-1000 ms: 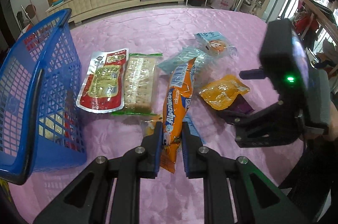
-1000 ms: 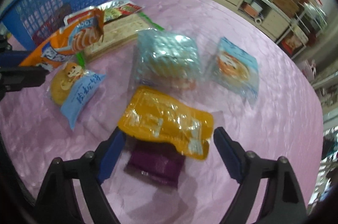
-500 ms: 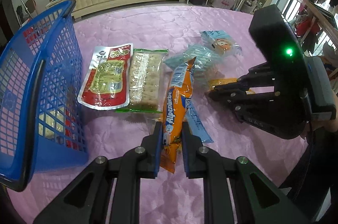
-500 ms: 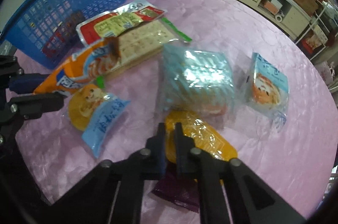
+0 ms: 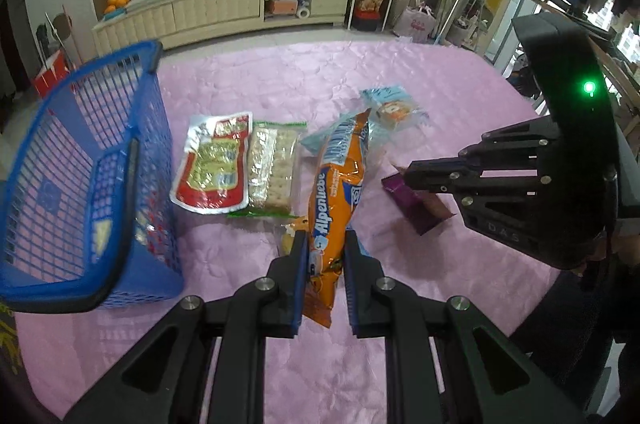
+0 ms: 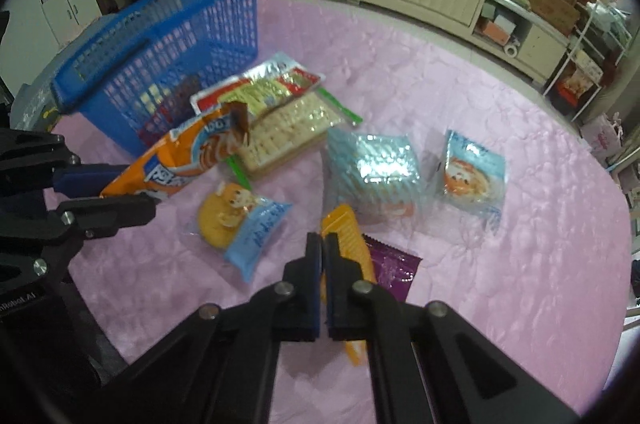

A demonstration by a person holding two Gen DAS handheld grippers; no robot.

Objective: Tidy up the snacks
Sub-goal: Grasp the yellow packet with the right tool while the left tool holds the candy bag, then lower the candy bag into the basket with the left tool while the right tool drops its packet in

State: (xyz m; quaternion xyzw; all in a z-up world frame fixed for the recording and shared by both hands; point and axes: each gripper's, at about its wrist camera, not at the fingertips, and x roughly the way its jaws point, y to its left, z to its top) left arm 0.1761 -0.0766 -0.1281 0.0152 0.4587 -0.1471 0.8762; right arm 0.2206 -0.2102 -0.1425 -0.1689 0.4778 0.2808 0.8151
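Observation:
My left gripper (image 5: 325,244) is shut on an orange Alpenliebe candy bag (image 5: 340,192) and holds it lifted above the pink table; the bag also shows in the right wrist view (image 6: 188,156). My right gripper (image 6: 323,244) is shut on a yellow-orange pouch (image 6: 348,228), raised edge-on off the table. A purple packet (image 6: 390,270) lies beneath it, also seen in the left wrist view (image 5: 416,200). A blue basket (image 5: 80,184) stands at the left and holds a few snacks.
On the table lie a red-and-white pouch (image 5: 214,164), a cracker pack (image 5: 272,168), a pale blue wrapped pack (image 6: 372,172), a small blue cake packet (image 6: 472,176) and a blue bun packet (image 6: 244,224). A long cabinet (image 5: 220,8) stands behind.
My right gripper closed on the yellow-orange pouch and lifted it, uncovering the purple packet. My left gripper raised the orange bag higher off the table.

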